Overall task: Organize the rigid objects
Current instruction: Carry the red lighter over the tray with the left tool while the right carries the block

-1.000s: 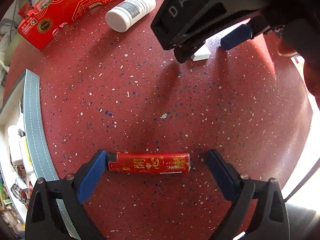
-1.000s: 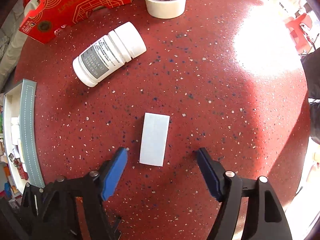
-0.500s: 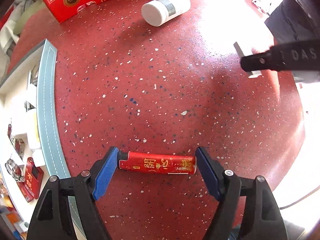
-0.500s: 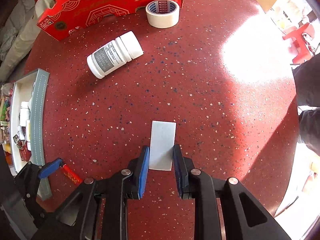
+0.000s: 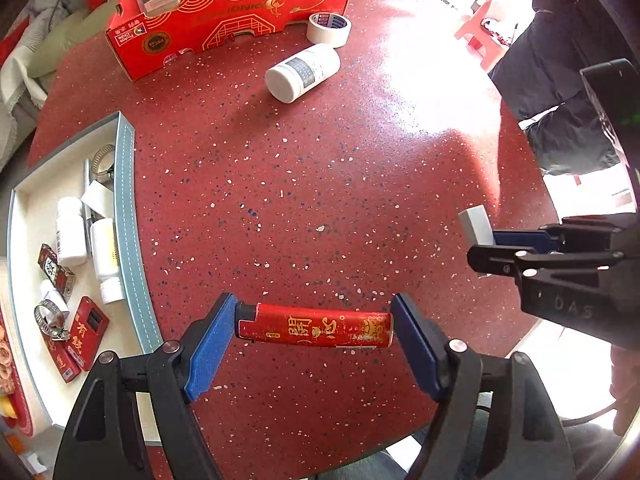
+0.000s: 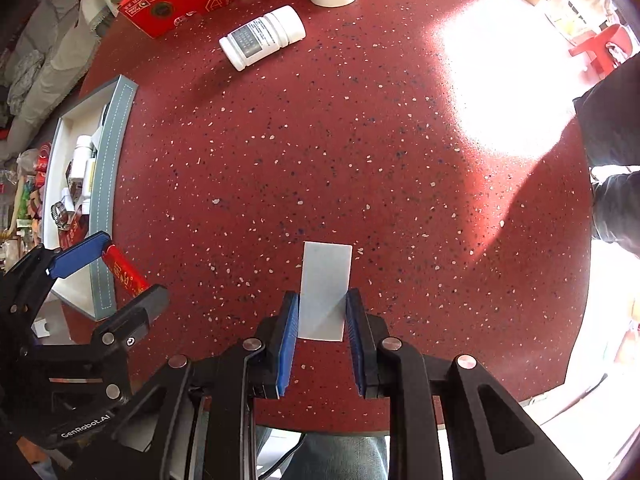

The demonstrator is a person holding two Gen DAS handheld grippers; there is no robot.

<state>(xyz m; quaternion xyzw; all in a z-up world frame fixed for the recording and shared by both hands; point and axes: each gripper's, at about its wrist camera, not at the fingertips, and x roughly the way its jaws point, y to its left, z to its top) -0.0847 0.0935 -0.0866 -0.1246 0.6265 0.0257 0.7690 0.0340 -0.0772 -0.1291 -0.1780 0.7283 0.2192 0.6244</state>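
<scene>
A: Red lighter (image 5: pixel 314 327) sits clamped end to end in the left gripper (image 5: pixel 312 334), long axis straight across from pad to pad, off the speckled table (image 5: pixel 304 168)

B: And the right gripper (image 6: pixel 322 330) pinches a white block (image 6: pixel 325 290), long axis pointing away from the jaws

A: Left camera alone opens up the tray (image 5: pixel 127 208), bottles and lighters inside

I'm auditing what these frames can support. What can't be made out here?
- White bottle label: too small in both views.
- Red box contents: top edge cuts them off, left wrist view.
- Tray contents: small and crowded, right wrist view.
- White block: right gripper hides its lower part, left wrist view.
</scene>
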